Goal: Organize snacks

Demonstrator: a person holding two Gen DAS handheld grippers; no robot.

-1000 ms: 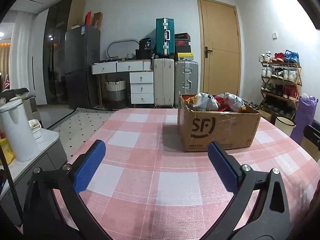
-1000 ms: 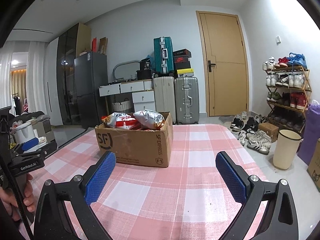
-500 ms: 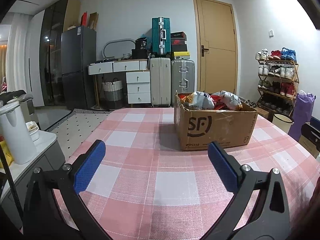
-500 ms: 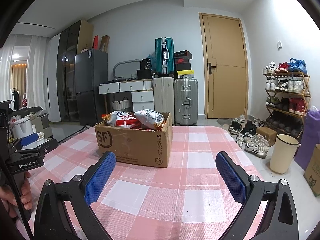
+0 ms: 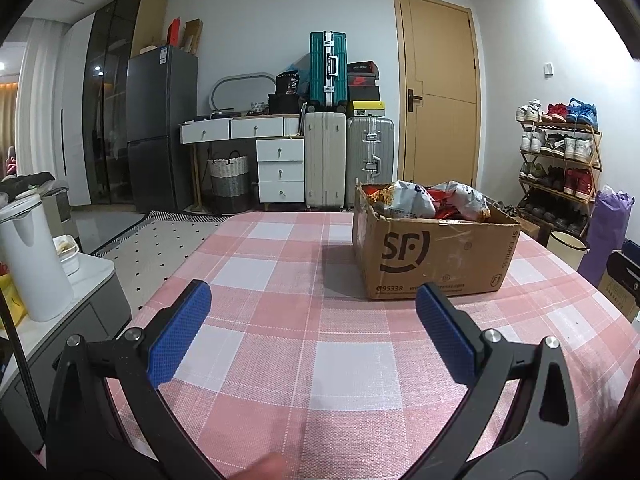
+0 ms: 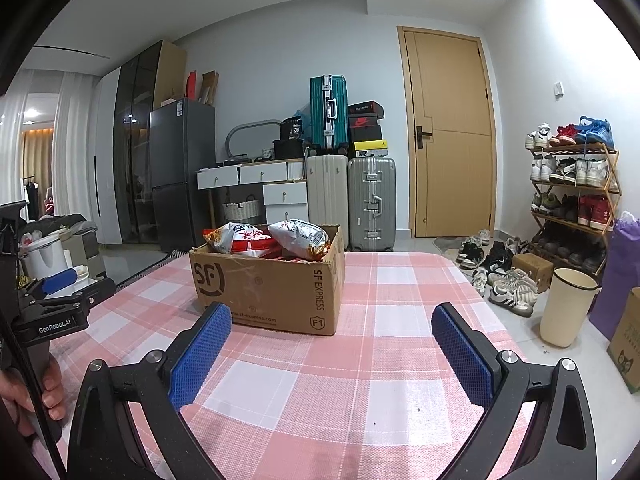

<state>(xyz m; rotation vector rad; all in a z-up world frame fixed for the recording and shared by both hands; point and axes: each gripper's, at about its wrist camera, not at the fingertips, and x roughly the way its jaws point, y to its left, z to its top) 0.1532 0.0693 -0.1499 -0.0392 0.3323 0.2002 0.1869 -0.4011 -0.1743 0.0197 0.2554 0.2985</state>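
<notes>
A brown cardboard box printed "SF" stands on the pink checked tablecloth, filled with snack bags in white, red and orange. In the right wrist view the same box sits left of centre with its snack bags heaped on top. My left gripper is open, low over the cloth, short of the box and to its left. My right gripper is open too, just in front of the box. Neither holds anything.
The left gripper's handle, in a hand, shows at the right wrist view's left edge. A white kettle stands on a side counter. Suitcases, a shoe rack, a cream bin and a door lie beyond.
Both views have tilted slightly upward and the box sits a little lower in each frame. Both grippers have stayed open and empty.
</notes>
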